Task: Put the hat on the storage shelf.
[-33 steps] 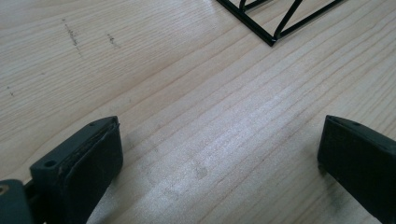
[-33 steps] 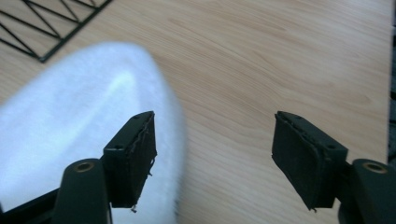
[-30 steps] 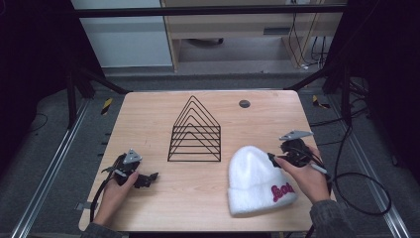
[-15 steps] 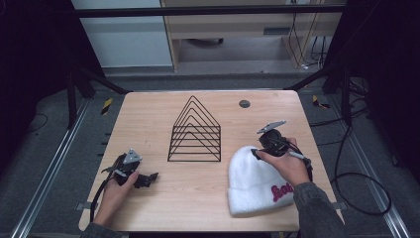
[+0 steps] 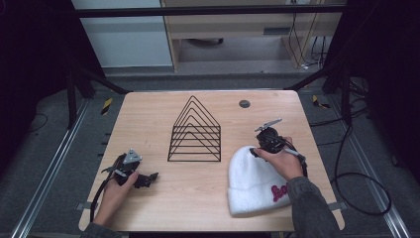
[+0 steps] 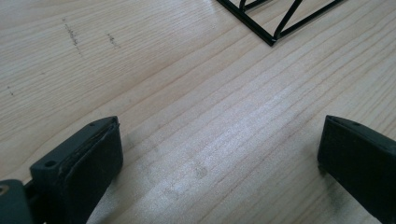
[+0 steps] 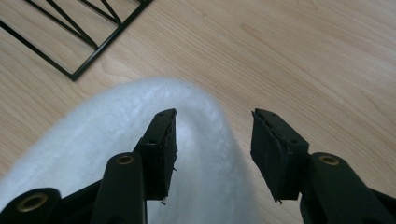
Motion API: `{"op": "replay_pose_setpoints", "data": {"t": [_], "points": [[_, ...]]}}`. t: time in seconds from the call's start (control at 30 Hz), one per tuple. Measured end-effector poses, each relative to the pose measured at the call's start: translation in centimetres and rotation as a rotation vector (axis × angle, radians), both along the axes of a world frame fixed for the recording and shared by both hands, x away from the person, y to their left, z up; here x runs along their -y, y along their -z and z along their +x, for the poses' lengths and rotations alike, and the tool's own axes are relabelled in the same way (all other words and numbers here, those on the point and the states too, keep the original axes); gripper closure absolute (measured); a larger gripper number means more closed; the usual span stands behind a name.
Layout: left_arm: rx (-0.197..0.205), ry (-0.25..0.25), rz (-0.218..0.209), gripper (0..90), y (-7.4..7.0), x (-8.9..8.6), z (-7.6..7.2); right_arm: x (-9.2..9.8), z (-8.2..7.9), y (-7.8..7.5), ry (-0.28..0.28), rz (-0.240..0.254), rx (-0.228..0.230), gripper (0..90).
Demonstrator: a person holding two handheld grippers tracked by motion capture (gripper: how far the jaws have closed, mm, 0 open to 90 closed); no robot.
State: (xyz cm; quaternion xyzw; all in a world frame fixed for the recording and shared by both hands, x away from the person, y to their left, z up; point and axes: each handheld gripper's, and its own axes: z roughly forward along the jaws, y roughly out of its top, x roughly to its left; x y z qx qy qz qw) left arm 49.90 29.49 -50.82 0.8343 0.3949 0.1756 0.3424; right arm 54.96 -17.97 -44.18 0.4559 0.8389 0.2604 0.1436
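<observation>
In the high view, we saw that our right gripper (image 5: 258,147) had travelled from the right edge of the counter (image 5: 148,114) inward over the last second, and now sat at the crown of the white beanie (image 5: 250,181), which lay in the lower right of the frame with its cuff and red lettering toward us. That shift told us the reach was nearly finished and the grasp of the hat's top was the step at hand. Our right hand (image 5: 282,161) rested over the beanie, forearm entering from the bottom right, gripper pointed up and left toward the black wire rack (image 5: 195,131) at centre. Our left gripper (image 5: 141,179) had not moved, lying low in the lower left, well apart from the hat.

In the left gripper view, we found the jaws spread wide over bare wood, holding nothing, with a corner of the wire rack (image 6: 275,28) at the upper right.

In the right gripper view, the jaws stood moderately apart and empty, the left one over the fuzzy beanie (image 7: 116,140), the right one past its edge above the wood, so the crown's rim lay between them. The rack (image 7: 79,32) filled the upper left.
</observation>
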Motion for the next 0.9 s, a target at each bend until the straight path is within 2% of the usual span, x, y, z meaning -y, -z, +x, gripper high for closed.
{"op": "replay_pose_setpoints", "data": {"t": [0.03,0.33,0.4,0.43,0.47,0.5,0.57,0.6,0.63,0.73,0.87,0.9], "points": [[0.0,0.0,0.0,0.0,0.0,0.0,0.0,-0.2,0.3,0.5,0.0,-0.003,-0.022,49.9],[0.0,0.0,0.0,0.0,0.0,0.0,0.0,-0.9,1.4,1.4,0.009,-0.024,-0.076,47.3],[0.0,0.0,0.0,0.0,0.0,0.0,0.0,-1.1,1.6,1.8,-0.009,-0.031,-0.106,51.3],[0.0,0.0,0.0,0.0,0.0,0.0,0.0,-1.1,1.6,1.8,-0.009,-0.031,-0.106,51.3],[0.0,0.0,0.0,0.0,0.0,0.0,0.0,-1.2,1.7,2.0,-0.005,-0.026,-0.131,59.3],[0.0,0.0,0.0,0.0,0.0,0.0,0.0,-1.2,1.7,2.0,-0.005,-0.026,-0.131,59.3],[0.0,0.0,0.0,0.0,0.0,0.0,0.0,-1.2,1.7,2.0,-0.02,-0.03,-0.149,65.0],[0.0,0.0,0.0,0.0,0.0,0.0,0.0,-1.1,1.5,1.9,-0.026,-0.021,-0.145,72.2],[0.0,0.0,0.0,0.0,0.0,0.0,0.0,-1.1,1.5,1.9,-0.026,-0.021,-0.145,72.2],[0.0,0.0,0.0,0.0,0.0,0.0,0.0,-0.9,1.0,1.4,-0.041,-0.009,-0.129,80.6],[0.0,0.0,0.0,0.0,0.0,0.0,0.0,-0.4,-0.1,0.3,-0.05,0.038,-0.074,82.1],[0.0,0.0,0.0,0.0,0.0,0.0,0.0,0.0,-1.3,-0.6,-0.042,0.065,-0.031,82.2]]}}
